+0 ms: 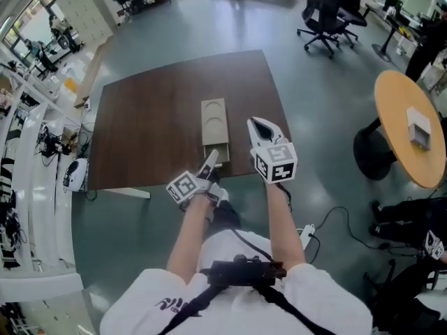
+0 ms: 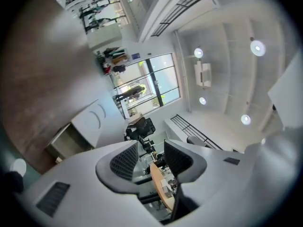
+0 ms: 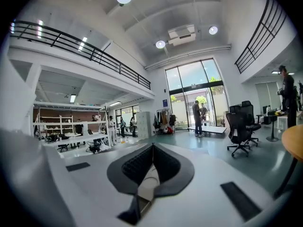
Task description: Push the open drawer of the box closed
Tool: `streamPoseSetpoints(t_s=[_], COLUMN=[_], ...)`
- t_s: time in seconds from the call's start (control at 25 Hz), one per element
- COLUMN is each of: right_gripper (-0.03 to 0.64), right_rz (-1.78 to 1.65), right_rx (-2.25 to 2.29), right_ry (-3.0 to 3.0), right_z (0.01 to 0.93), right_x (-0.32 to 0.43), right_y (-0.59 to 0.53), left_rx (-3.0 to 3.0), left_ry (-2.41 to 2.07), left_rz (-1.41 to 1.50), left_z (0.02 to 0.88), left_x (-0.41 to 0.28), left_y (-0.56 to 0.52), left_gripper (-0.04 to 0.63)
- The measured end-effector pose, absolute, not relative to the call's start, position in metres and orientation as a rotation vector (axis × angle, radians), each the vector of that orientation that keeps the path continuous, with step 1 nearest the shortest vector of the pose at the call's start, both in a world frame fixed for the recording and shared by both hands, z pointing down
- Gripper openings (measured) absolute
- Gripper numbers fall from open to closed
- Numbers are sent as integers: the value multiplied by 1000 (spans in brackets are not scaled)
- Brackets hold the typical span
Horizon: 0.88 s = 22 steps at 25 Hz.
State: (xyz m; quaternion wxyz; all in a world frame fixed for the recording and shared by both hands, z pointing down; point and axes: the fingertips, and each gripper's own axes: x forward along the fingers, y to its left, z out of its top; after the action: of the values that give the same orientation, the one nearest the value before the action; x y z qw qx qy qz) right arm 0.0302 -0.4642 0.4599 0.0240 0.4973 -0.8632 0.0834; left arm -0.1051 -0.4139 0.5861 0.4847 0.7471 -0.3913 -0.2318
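A beige box (image 1: 214, 117) lies in the middle of the dark brown table (image 1: 140, 124), and its drawer (image 1: 216, 154) stands pulled out toward the table's near edge. My left gripper (image 1: 211, 158) hovers just at the drawer's front, open with nothing between its fingers. In the left gripper view the box (image 2: 92, 119) and its open drawer (image 2: 66, 143) sit to the left of the open left gripper (image 2: 151, 144). My right gripper (image 1: 256, 124) is raised right of the box, shut and empty. The right gripper (image 3: 152, 146) points out into the room, so its view holds no box.
A round wooden table (image 1: 408, 128) with a small white box stands to the right. Black office chairs (image 1: 328, 12) are beyond the far corner. Cables and a power strip (image 1: 307, 232) lie on the floor near my feet. White shelves (image 1: 28, 187) run along the left.
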Motion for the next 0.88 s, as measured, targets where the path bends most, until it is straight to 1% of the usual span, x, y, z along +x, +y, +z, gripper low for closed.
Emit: streamPoseSetpoints(t_s=[0.08,0.16,0.2,0.24,0.28,0.56,0.68,0.88], right_gripper=[6,6,6,6,6,6,6,6], right_rz=[211,182,177,172,167,100,56,-1], right_rx=[1533,1534,1535,1536,1536,1592,1630,1661], right_ry=[-2690,-2700,-2703,-2704,-2706,-2721,-2695,-2673], right_z=[447,442,441,440,439,418,415,409], right_x=[28,28,29,30,31,43,42,46], right_y=[-450,-437,-431,-426,-422,-395,-387,-375], left_rx=[1989,2130,2179,2219,2253,2507,2571,2619], left_ry=[-1002,-1105,-1173,-1239,-1296,-1576,-1666,-1704], left_rz=[-557,-484,-437,-400,-376,-173,-106,-78], left_z=[548,525,519,512,505,453,438,424], left_x=[-105,-107,-109,-111,-113,-104,-100,-91], left_y=[-416,-412,-410,-407,-404,-382,-379,-374], left_gripper=[187,187,176,120,97,19,13,12])
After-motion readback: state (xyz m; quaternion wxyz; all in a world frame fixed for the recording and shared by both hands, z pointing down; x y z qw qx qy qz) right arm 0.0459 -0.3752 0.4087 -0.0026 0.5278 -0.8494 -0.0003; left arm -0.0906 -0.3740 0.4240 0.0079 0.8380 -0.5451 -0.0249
